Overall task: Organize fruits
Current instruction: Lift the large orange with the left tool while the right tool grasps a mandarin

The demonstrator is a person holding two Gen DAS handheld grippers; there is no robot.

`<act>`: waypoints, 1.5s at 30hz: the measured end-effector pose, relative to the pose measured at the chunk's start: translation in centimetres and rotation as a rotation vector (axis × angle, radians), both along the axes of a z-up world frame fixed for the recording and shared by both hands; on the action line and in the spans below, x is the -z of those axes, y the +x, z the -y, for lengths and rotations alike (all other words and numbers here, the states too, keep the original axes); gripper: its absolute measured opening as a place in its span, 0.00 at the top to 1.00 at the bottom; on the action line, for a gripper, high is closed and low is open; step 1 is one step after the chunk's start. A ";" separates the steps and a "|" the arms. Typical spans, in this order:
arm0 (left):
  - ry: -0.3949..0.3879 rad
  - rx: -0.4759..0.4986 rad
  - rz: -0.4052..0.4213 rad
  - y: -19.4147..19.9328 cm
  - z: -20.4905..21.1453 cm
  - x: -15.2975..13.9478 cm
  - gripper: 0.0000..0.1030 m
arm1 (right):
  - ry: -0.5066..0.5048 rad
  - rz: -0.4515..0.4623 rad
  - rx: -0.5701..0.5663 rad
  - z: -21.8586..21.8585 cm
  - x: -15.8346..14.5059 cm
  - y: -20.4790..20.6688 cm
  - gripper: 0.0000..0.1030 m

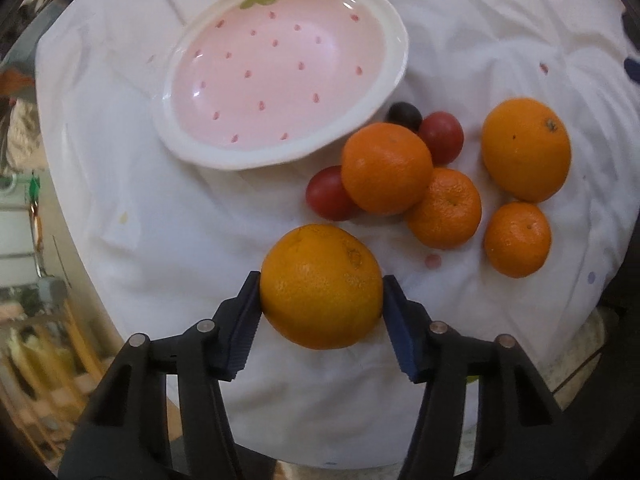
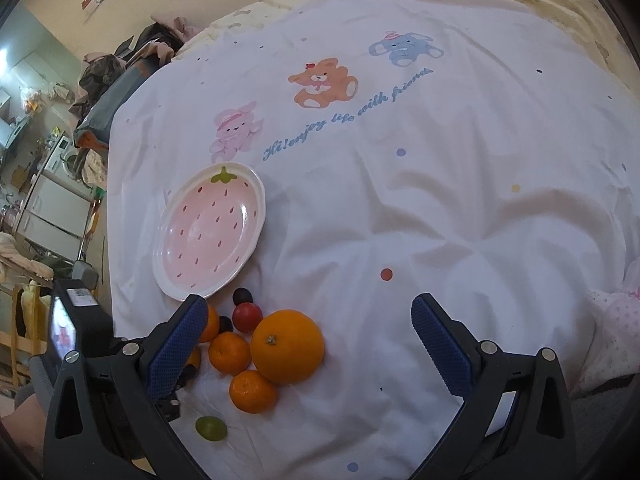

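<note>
My left gripper [image 1: 322, 292] is shut on a large orange [image 1: 321, 286], held just in front of the fruit pile. The pink strawberty-patterned plate [image 1: 394, 24] lies beyond it, empty; it also shows in the right wrist view [image 2: 260, 200]. On the cloth to the right lie another large orange [image 1: 526, 150], three mandarins [image 1: 386, 168], two red cherry tomatoes [image 1: 442, 138] and a dark grape [image 1: 404, 115]. My right gripper [image 2: 308, 320] is open and empty above the cloth, with the big orange [image 2: 287, 346] and mandarins [image 2: 253, 391] below its left finger.
A green grape [image 2: 210, 428] lies near the front. The white printed cloth [image 2: 440, 200] covers a soft, wrinkled bed surface. The left gripper's body [image 2: 76, 336] is at the right view's lower left. Furniture and clutter stand beyond the left edge.
</note>
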State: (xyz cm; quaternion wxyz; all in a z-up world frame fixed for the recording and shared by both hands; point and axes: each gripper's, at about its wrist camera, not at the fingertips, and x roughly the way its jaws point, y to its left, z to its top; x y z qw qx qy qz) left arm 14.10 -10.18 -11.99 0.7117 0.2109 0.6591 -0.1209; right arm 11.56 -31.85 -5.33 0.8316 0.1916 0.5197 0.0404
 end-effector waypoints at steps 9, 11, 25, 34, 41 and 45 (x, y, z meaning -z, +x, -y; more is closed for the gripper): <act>-0.305 -0.282 0.080 -1.3 -6.0 -5.2 0.49 | -0.044 -0.010 -0.032 -0.9 0.3 0.0 0.00; -0.346 -0.330 0.114 -2.0 -7.5 -6.0 0.49 | -0.054 -0.019 -0.040 -1.0 0.5 0.0 0.00; -0.440 -0.521 0.176 -2.0 -11.6 -5.9 0.49 | 0.054 -0.141 -0.327 -7.7 1.8 2.7 0.21; -0.440 -0.576 0.163 -1.6 -13.0 -5.2 0.49 | 0.068 -0.238 -0.386 -12.3 5.7 5.2 0.38; -0.435 -0.600 0.160 -1.1 -13.4 -5.0 0.49 | 0.100 -0.255 -0.397 -13.2 6.7 6.1 0.57; -0.427 -0.588 0.168 -1.1 -13.0 -5.0 0.49 | 0.109 -0.256 -0.407 -13.2 6.7 6.1 0.57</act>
